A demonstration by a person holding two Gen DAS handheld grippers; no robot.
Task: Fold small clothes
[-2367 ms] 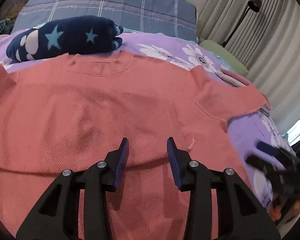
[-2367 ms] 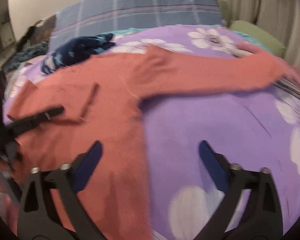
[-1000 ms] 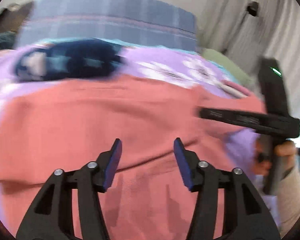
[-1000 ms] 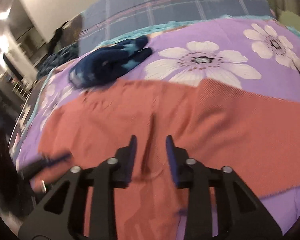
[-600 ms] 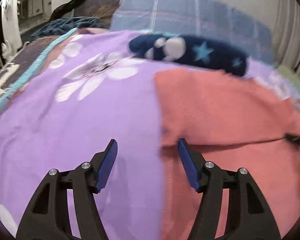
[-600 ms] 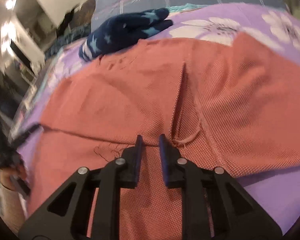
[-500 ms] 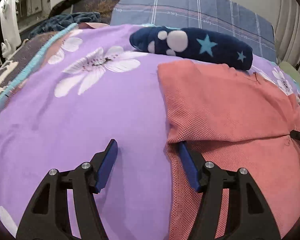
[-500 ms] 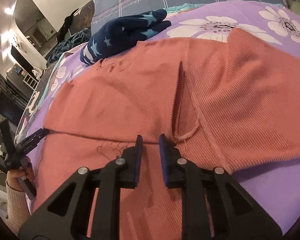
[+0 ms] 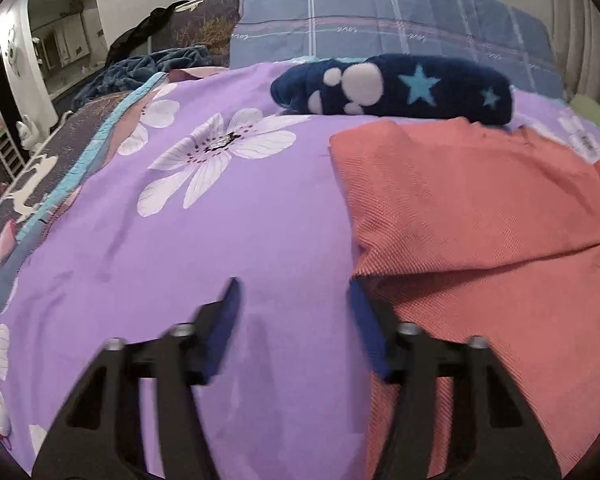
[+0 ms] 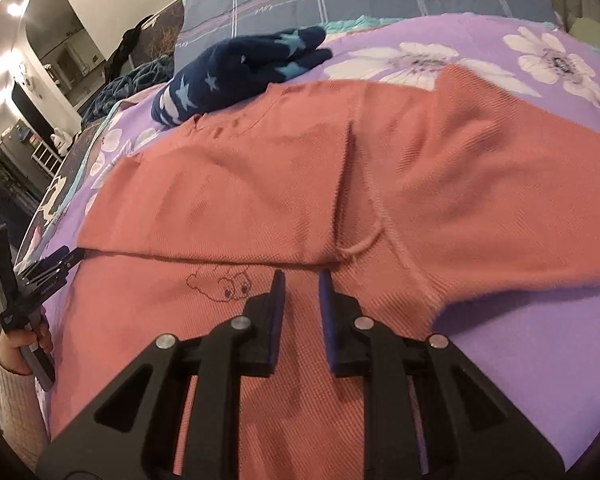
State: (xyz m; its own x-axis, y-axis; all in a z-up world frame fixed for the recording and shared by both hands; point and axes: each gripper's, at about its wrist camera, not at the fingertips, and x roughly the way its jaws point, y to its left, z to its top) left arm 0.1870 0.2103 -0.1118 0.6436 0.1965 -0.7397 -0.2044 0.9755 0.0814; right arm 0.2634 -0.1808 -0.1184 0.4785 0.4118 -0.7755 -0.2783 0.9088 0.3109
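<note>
Salmon-pink knit shirt point(image 10: 300, 184) lies spread on the purple flowered bedspread point(image 9: 172, 240), its upper part folded down so a straight fold edge runs across the chest, just above a small embroidered cartoon face point(image 10: 220, 284). My left tongs point(image 9: 292, 300) sit at the shirt's left edge where that fold ends; their jaws have just been closing but stand apart, the right blue pad beside the cloth edge, nothing pinched. My right tongs point(image 10: 302, 280) hover at the fold edge mid-shirt, jaws narrowed to a slim gap, gripping nothing that I can see. Beyond the collar lies a navy star-patterned fleece bundle point(image 9: 396, 88), touching the shirt.
</note>
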